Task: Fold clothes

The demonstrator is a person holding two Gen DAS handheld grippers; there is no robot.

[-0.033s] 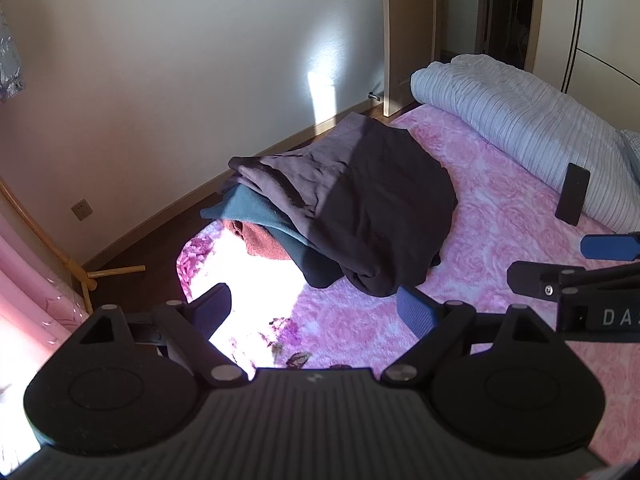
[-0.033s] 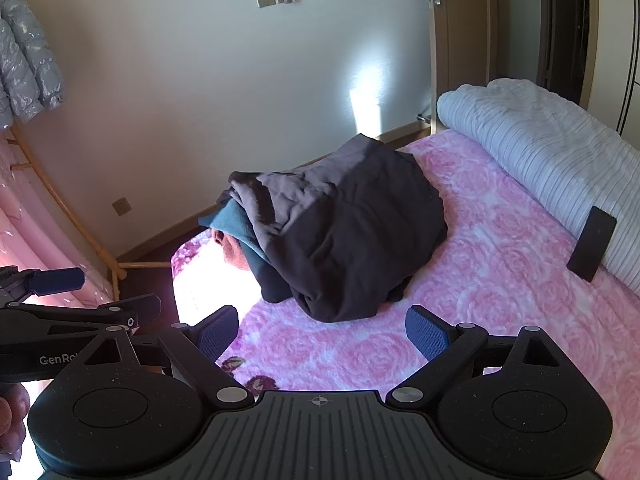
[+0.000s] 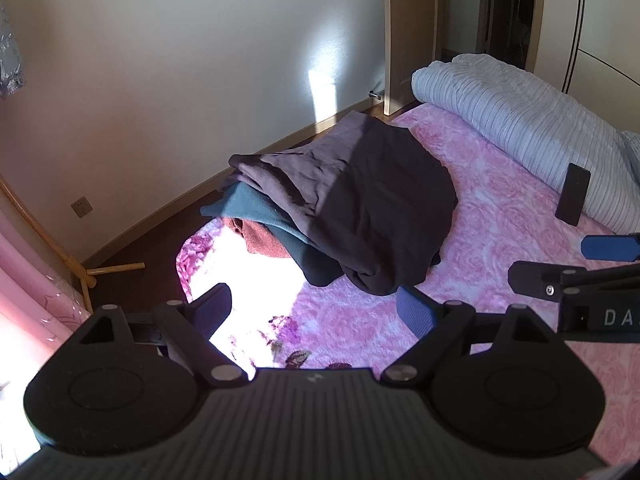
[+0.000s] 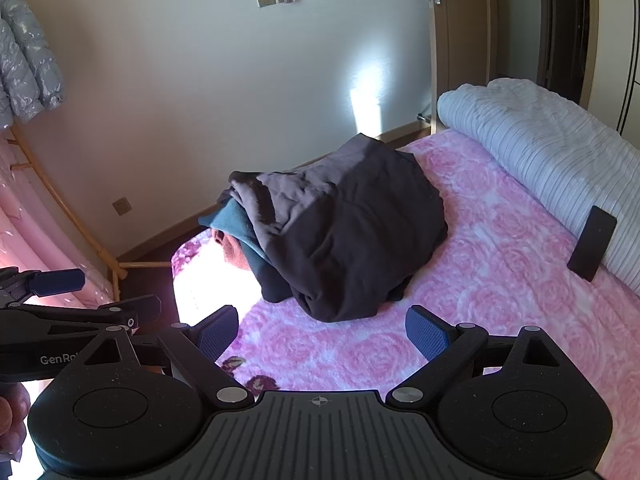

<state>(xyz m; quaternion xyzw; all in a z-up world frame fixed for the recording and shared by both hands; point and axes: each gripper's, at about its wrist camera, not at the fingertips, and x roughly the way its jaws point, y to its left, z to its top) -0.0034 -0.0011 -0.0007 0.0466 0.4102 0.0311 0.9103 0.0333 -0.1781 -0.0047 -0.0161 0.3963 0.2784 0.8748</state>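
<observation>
Though apart, clothes [image 3: 352, 208] beyond tool [image 3: 320, 312].

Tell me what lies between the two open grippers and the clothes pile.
Nothing visible does. Only bare pink bedspread separates the left gripper and right gripper from the clothes pile; the black phone lies off right.

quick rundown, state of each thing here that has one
left gripper: open, holding nothing
right gripper: open, holding nothing
clothes pile: heaped, unfolded, on the bed
striped duvet: rolled up along the bed's far side
door: open
</observation>
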